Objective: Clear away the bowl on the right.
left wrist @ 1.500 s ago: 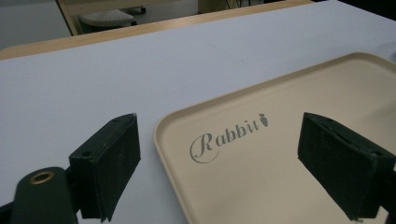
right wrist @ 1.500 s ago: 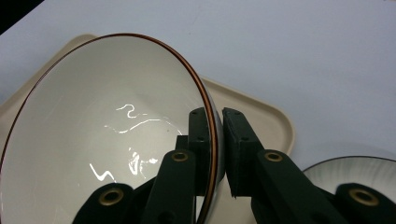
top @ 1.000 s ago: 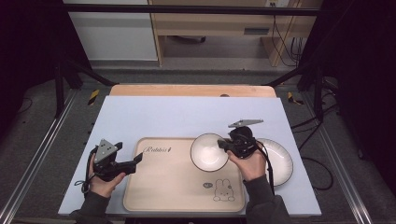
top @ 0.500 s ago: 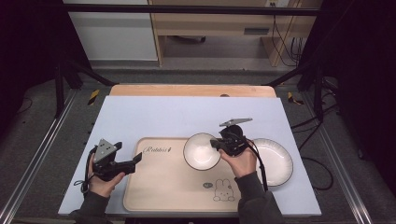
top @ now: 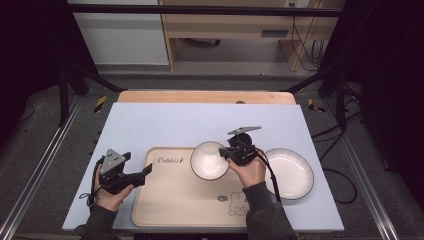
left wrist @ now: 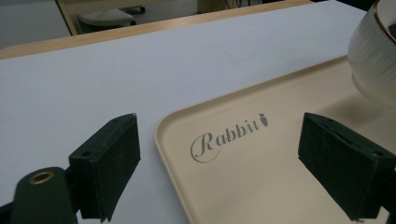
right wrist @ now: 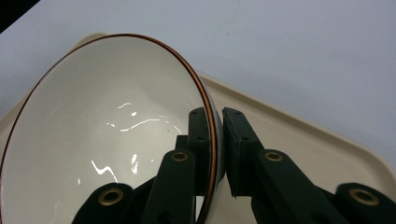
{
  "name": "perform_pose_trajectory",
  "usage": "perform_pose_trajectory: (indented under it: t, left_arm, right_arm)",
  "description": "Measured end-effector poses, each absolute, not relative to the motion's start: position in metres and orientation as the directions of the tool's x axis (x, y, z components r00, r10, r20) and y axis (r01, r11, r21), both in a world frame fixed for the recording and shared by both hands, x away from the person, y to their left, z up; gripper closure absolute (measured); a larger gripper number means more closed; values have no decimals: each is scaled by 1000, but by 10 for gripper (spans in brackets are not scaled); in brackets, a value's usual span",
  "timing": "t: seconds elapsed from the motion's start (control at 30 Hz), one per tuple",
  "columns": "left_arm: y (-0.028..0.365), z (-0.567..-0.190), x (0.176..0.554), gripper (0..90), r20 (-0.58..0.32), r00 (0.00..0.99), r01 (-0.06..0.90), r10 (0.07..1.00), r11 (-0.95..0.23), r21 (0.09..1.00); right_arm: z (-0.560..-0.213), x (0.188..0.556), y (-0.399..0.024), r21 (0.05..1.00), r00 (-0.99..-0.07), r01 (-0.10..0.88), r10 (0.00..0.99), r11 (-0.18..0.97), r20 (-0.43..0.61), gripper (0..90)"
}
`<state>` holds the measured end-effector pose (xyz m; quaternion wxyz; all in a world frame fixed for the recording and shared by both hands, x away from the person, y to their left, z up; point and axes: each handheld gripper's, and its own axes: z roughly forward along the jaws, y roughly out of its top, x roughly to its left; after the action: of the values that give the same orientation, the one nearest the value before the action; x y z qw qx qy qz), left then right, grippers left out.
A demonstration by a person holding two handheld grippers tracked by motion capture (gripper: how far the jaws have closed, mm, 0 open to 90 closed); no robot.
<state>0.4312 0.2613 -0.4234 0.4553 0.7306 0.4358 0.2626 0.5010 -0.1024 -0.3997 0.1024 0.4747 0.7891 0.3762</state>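
Beyond the desk's (top: 150,125) far edge stood a white cabinet (top: 120,35) and wooden shelf (top: 230,25); grey floor (top: 40,150) lay around.

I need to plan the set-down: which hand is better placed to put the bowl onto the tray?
The right gripper: its jaws are clamped on the rim of the white bowl, already over the beige tray. The left gripper stands open at the tray's left corner, holding nothing.
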Motion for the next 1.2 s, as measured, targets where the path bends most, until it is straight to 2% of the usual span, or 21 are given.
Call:
perform_pose_trajectory:
  t: [1.2]
  left_arm:
    - [261, -424, 431, 123, -12, 485, 401, 875, -210, 892]
  right_arm:
    - [-431, 518, -76, 641, -515, 712, 834, 287, 198, 819]
